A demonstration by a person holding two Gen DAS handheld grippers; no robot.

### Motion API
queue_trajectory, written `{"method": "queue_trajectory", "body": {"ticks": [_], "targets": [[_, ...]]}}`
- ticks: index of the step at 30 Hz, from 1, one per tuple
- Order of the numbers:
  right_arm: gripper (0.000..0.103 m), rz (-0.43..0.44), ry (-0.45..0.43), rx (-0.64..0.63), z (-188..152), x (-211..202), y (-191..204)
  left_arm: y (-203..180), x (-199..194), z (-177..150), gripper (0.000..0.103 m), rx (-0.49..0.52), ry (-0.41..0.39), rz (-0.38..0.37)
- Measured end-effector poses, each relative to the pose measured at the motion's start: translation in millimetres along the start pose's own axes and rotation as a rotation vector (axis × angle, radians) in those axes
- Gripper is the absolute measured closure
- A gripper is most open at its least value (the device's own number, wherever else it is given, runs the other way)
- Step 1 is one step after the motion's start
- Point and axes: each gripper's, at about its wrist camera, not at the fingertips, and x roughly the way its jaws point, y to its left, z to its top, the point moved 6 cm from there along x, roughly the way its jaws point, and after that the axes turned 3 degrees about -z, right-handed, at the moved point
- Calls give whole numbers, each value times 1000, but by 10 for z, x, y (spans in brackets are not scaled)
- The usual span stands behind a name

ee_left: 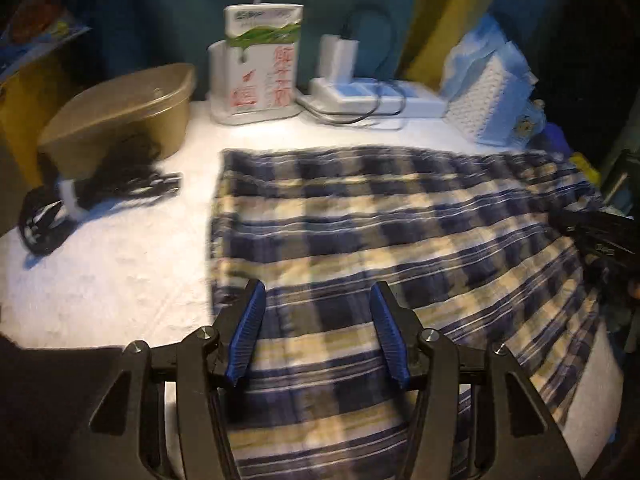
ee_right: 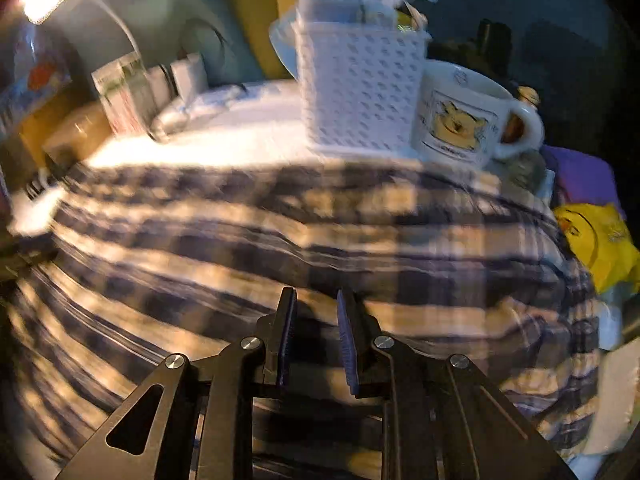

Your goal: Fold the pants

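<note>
The white table (ee_left: 120,280) carries everything here, and the plaid pants (ee_left: 400,220), checked in navy and cream, cover most of its middle and run off toward three o'clock in the left wrist view; in the right wrist view the same pants (ee_right: 320,240) fill the lower half, blurred. At ten o'clock in the left view sits a gold oval tub (ee_left: 132,108), with a tangle of black cord (ee_left: 100,184) just in front of it. At twelve o'clock stands a white box with red characters (ee_left: 260,64), then a white power strip (ee_left: 372,98) with a plugged charger toward one o'clock, and a white perforated basket (ee_left: 480,108) at two o'clock. The right view shows that basket (ee_right: 364,92) at twelve o'clock with a cartoon bear mug (ee_right: 464,120) beside it at one o'clock. The left tongs (ee_left: 318,292) hang over the near edge of the pants, jaws moderately wide and gripping nothing. The right tongs (ee_right: 316,300) stand narrow over the cloth, with a clear gap and nothing between the pads.
</note>
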Motion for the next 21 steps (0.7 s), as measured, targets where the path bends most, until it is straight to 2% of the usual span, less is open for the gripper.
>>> {"method": "queue_trajectory", "body": {"ticks": [2,4,7,10,11,14,15,18,21], "targets": [[82,10,-8,19,-58,-48,-86,55,-60,-45,48,-5,-10,2],[82,-16,-17,46,-113,-82,-220,15,-44,-89,48,60,-32,43],[82,-51,-32,67,-206,-125,-425,-6,-53,-121,48,74,-28,73],[82,-124,-40,80,-242,-191,-605,82,-71,-66,48,55,-29,76],[82,-143,-41,88,-247,-224,-678,145,-74,-70,48,49,-22,138],[82,-170,-46,121,-313,-309,-871,370,-145,-80,46,-42,-22,142],[82,-170,-51,135,-330,-348,-920,450,-196,-82,46,-62,-14,191],[82,-175,-92,154,-357,-555,-984,401,-335,-30,46,-82,-46,159],[82,-140,-141,161,-334,-730,-912,105,-519,12,46,-28,-86,104]]}}
